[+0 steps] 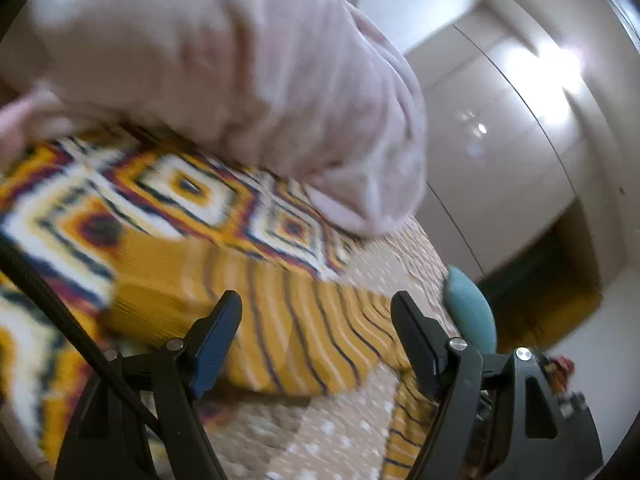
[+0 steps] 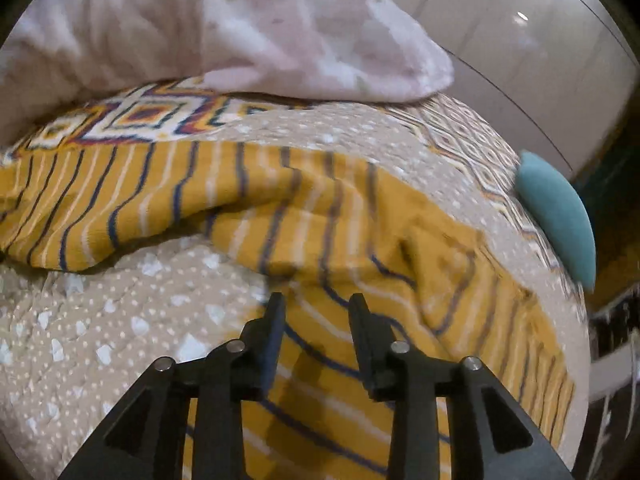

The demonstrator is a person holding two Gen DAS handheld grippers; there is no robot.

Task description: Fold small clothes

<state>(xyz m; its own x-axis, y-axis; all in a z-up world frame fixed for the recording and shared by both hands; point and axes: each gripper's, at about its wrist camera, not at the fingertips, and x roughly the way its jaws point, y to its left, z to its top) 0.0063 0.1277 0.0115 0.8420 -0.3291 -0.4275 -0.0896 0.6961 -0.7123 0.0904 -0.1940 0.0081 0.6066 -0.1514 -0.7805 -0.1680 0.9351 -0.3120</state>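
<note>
A mustard-yellow garment with navy and white stripes lies rumpled on the bed, seen in the left wrist view (image 1: pixel 288 320) and the right wrist view (image 2: pixel 320 208). My left gripper (image 1: pixel 316 300) hovers just above its near edge with the jaws wide apart and nothing between them. My right gripper (image 2: pixel 318 300) points down over another part of the same garment. Its jaws stand partly apart, the cloth shows through the gap, and the pads do not press on it. Both views are motion-blurred.
The garment rests on a beige dotted bedspread (image 2: pixel 120 320). A diamond-patterned yellow cover (image 1: pixel 180 184) lies beyond it, under a pale pink pillow (image 1: pixel 200 60). A teal cushion (image 2: pixel 560 216) sits at the bed's right edge, with glossy wardrobe doors (image 1: pixel 500 140) behind. A black cable (image 1: pixel 40 292) crosses the left.
</note>
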